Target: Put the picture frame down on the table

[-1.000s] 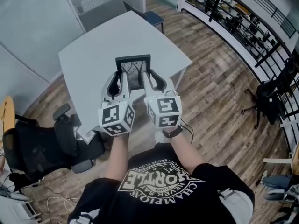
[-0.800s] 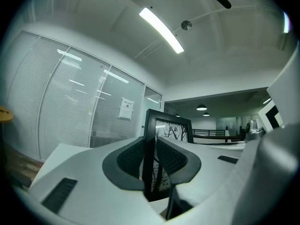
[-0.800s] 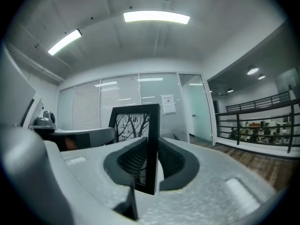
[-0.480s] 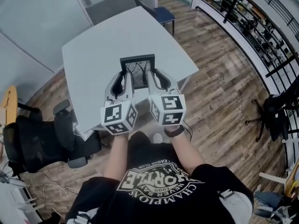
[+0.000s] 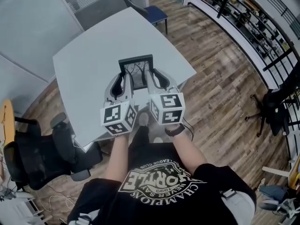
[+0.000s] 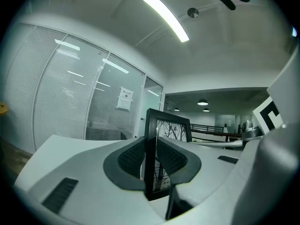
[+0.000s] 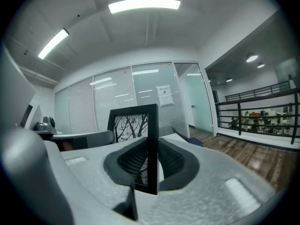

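Observation:
A black picture frame (image 5: pixel 136 69) with a bare-tree print is held upright above the grey table (image 5: pixel 84 64). My left gripper (image 5: pixel 123 86) is shut on the frame's left edge (image 6: pixel 151 153). My right gripper (image 5: pixel 151 83) is shut on the frame's right edge (image 7: pixel 153 149). In both gripper views the dark ribbed pads (image 6: pixel 133 156) press the frame's side bar from both sides. The frame's lower part is hidden behind the grippers in the head view, so I cannot tell if it touches the table.
A blue chair (image 5: pixel 152 12) stands at the table's far corner. A black office chair (image 5: pixel 42 153) sits at the near left. Glass partition walls (image 5: pixel 42 13) run behind the table. A black railing (image 5: pixel 253 27) lines the wooden floor (image 5: pixel 220 93) to the right.
The frame and both grippers keep about the same place in view. The table's outline has slid in the picture as the head camera moved.

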`<control>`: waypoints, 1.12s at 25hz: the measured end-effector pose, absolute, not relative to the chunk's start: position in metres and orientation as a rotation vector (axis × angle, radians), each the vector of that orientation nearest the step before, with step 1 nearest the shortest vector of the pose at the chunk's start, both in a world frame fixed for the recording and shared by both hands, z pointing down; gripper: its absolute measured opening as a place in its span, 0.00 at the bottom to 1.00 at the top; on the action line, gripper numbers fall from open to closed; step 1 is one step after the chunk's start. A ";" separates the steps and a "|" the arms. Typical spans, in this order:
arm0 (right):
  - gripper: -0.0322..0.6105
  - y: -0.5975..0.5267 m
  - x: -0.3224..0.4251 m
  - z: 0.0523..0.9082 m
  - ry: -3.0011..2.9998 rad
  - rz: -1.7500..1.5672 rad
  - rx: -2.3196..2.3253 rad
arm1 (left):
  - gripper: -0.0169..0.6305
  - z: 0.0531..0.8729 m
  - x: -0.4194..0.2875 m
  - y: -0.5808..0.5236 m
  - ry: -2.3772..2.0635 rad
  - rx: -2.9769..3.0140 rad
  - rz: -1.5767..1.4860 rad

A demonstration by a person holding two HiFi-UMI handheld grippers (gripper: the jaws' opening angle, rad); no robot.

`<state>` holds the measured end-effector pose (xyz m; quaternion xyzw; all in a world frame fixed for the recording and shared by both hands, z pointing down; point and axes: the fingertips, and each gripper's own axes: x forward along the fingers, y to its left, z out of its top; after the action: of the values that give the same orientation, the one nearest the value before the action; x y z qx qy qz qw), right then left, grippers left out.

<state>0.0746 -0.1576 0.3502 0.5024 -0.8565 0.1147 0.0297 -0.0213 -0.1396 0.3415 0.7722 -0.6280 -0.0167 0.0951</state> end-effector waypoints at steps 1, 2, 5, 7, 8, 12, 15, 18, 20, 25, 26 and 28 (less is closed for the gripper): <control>0.15 -0.167 0.072 0.352 -2.634 0.352 1.548 | 0.14 0.344 -0.024 -0.149 -1.853 2.294 -0.049; 0.15 -0.176 0.069 0.353 -2.628 0.349 1.545 | 0.14 0.346 -0.027 -0.160 -1.845 2.295 -0.050; 0.15 -0.206 0.058 0.354 -2.610 0.339 1.545 | 0.14 0.349 -0.039 -0.192 -1.829 2.292 -0.054; 0.15 -0.228 0.050 0.357 -2.593 0.339 1.548 | 0.14 0.353 -0.046 -0.214 -1.812 2.285 -0.057; 0.15 -0.241 0.045 0.359 -2.585 0.344 1.547 | 0.14 0.355 -0.051 -0.227 -1.803 2.279 -0.058; 0.15 -0.291 0.024 0.380 -2.551 0.389 1.533 | 0.14 0.376 -0.072 -0.277 -1.779 2.252 -0.020; 0.15 -0.330 0.012 0.403 -2.505 0.430 1.525 | 0.14 0.400 -0.083 -0.316 -1.742 2.232 0.024; 0.16 -0.370 -0.002 0.432 -2.459 0.492 1.496 | 0.14 0.430 -0.097 -0.356 -1.683 2.198 0.065; 0.16 -0.392 -0.011 0.451 -2.435 0.535 1.473 | 0.14 0.450 -0.106 -0.378 -1.659 2.183 0.096; 0.16 -0.426 -0.032 0.510 -2.342 0.637 1.406 | 0.14 0.512 -0.126 -0.411 -1.594 2.097 0.215; 0.16 -0.433 -0.036 0.523 -2.322 0.656 1.393 | 0.14 0.526 -0.129 -0.417 -1.579 2.073 0.229; 0.16 -0.446 -0.041 0.550 -2.282 0.689 1.370 | 0.14 0.553 -0.135 -0.430 -1.553 2.024 0.246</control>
<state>-0.0410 -0.4457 0.5500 0.4889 -0.8141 0.2456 0.1946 -0.1350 -0.4298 0.5532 0.7568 -0.5809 0.0920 0.2853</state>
